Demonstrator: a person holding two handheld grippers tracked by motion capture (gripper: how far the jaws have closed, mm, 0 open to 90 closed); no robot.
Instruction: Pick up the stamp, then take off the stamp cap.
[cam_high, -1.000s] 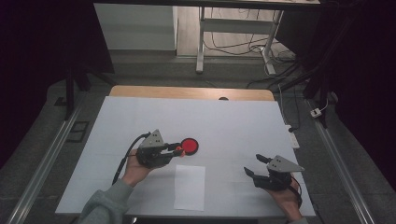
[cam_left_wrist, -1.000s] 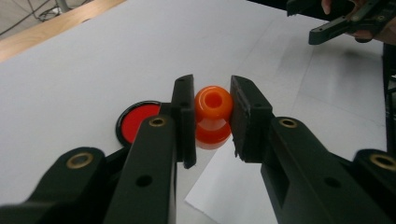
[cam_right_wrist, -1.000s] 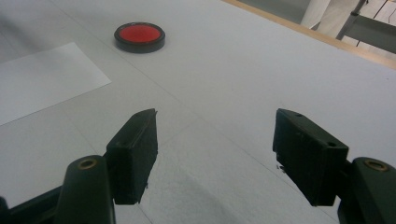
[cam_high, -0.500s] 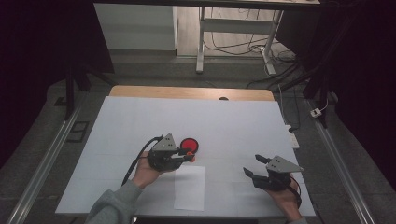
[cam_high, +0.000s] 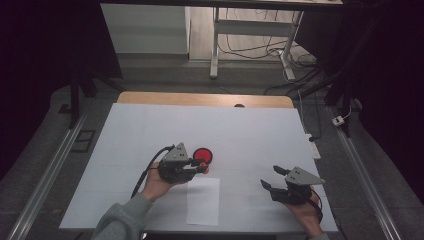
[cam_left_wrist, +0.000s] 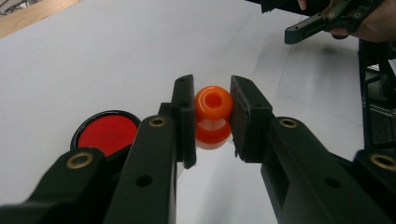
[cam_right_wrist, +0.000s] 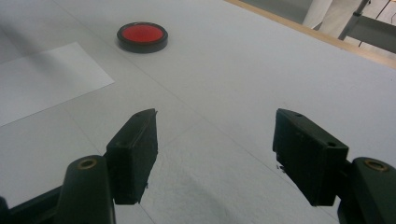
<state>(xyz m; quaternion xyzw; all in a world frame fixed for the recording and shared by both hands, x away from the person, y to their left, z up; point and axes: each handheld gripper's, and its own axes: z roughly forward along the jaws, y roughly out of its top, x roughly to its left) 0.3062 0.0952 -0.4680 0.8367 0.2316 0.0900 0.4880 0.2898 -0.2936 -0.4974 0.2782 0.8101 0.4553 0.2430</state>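
The left gripper (cam_left_wrist: 212, 116) is squeezing a small orange piece (cam_left_wrist: 213, 116) between its two black jaws. The orange piece is round and shiny, with a hole in its top end and a second bulge under it. Both jaws are pressing on its sides and holding it up, just over the white surface (cam_high: 250, 135). In the high view the left gripper (cam_high: 201, 167) is sitting left of the middle, held in a hand (cam_high: 157, 182) with a grey sleeve (cam_high: 120, 220).

Just past the jaws a red disc with a black rim (cam_high: 203, 155) is lying flat on the surface. It is sitting very close to the orange piece (cam_high: 202, 166), on the far side.

A white sheet of paper (cam_high: 203, 201) is lying near the front edge, just to the right of the left hand.

The right gripper (cam_high: 272, 177) is resting near the right front corner, well apart from the left one. Its jaws are standing wide with nothing between them.

No words or labels can be read on any of these things.
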